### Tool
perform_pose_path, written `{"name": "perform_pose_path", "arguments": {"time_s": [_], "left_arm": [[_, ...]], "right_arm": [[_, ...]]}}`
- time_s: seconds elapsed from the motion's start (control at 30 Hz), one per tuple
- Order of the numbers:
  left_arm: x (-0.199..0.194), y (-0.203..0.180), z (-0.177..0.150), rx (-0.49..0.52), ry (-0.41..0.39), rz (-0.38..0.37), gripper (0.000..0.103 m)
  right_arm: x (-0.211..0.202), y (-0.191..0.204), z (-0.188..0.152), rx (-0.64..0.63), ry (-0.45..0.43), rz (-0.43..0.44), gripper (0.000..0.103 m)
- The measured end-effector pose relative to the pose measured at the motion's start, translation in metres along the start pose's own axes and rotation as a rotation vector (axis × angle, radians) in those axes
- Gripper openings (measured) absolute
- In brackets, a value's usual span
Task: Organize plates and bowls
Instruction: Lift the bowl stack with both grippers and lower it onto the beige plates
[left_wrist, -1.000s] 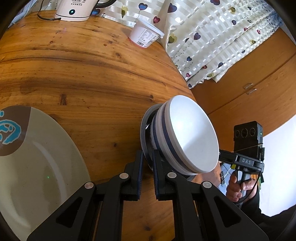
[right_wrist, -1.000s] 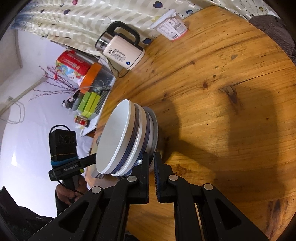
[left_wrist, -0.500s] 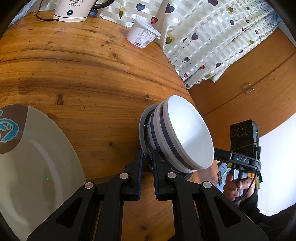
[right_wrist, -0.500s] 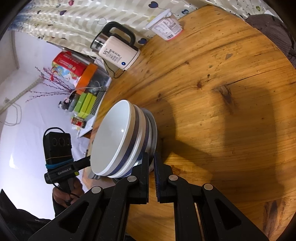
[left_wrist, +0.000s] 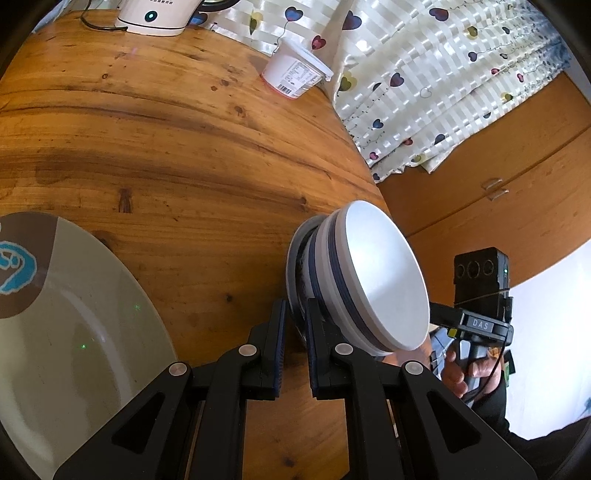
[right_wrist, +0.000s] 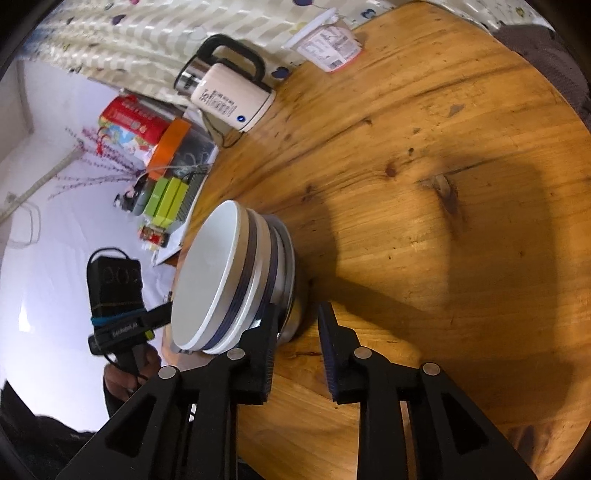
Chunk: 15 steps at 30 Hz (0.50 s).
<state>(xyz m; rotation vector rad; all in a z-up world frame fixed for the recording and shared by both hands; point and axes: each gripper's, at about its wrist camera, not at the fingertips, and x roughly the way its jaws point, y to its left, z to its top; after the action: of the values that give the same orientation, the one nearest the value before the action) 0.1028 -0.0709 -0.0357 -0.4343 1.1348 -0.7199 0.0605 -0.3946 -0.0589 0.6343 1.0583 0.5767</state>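
A stack of white bowls with blue bands (left_wrist: 373, 280) (right_wrist: 221, 280) sits in a steel bowl (right_wrist: 290, 295) on the wooden table (left_wrist: 166, 147), close to its edge. My left gripper (left_wrist: 295, 332) is shut on the steel bowl's rim at the bottom of the stack. My right gripper (right_wrist: 297, 332) is at the opposite side of the stack. Its jaws are opening, and the steel rim stands in the gap near the left finger (right_wrist: 267, 332), with the pads not pressing it. A large grey-green plate (left_wrist: 74, 332) with a brown and blue pattern lies left of the stack.
A white electric kettle (right_wrist: 229, 96) and a yogurt tub (left_wrist: 295, 74) stand at the table's far side by a heart-print curtain (left_wrist: 424, 74). Boxes and cans (right_wrist: 147, 147) sit beyond the table edge. A wooden cabinet (left_wrist: 498, 177) is behind the stack. A hand (left_wrist: 458, 373) holds each gripper.
My right gripper's jaws have parted off the stack's bottom rim. The bowls have settled slightly lower. My left gripper keeps its hold and has not moved.
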Motion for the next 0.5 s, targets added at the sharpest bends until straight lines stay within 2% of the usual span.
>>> {"name": "perform_pose_path", "arguments": {"time_s": [0.1, 0.2, 0.5], "left_arm": [[0.000, 0.001, 0.000, -0.002, 0.002, -0.007, 0.009], [0.001, 0.001, 0.000, 0.002, 0.008, -0.012, 0.009], [0.001, 0.000, 0.002, 0.008, 0.011, -0.014, 0.008]], "right_arm": [[0.000, -0.003, 0.000, -0.003, 0.001, 0.031, 0.021], [-0.001, -0.008, -0.001, 0.021, -0.010, 0.103, 0.008], [0.000, -0.009, -0.002, 0.036, -0.026, 0.123, 0.008]]}}
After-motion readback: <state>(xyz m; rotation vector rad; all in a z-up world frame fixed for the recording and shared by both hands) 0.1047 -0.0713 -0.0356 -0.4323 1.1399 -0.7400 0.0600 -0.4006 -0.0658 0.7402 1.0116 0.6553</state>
